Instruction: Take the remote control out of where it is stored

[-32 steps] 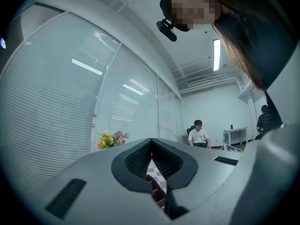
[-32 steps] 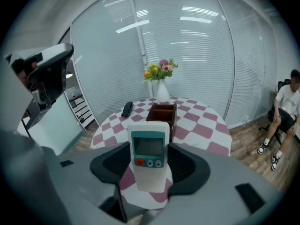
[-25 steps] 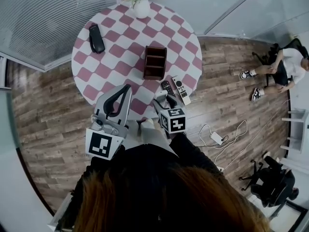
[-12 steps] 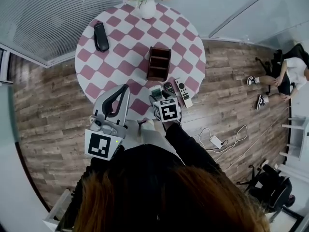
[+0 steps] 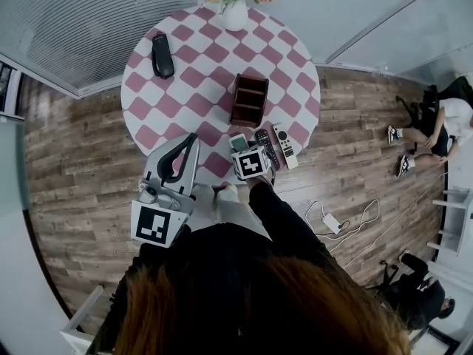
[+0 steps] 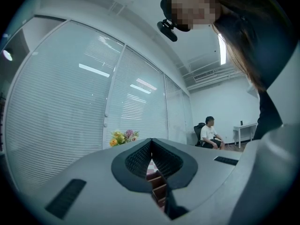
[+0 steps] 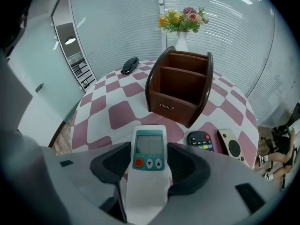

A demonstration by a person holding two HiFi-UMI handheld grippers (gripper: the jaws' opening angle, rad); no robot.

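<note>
Clamping a slim white plastic remote control (image 7: 149, 149) between its fingers, right gripper (image 7: 150, 162) at the near edge of the pink-and-white chequered round bench (image 7: 117, 114), brown wooden compartment box (image 7: 180, 86) just beyond, left gripper (image 6: 151, 146) fingers together on nothing.

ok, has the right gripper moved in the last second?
Yes. In the head view the right gripper, shut on the white remote, went forward and left toward the brown holder, now beside the black remote.

Grey left gripper (image 5: 191, 140) and right gripper (image 5: 242, 145) bear black-and-white marker cubes (image 5: 155, 224); sleeves (image 5: 284, 220) are black
</note>
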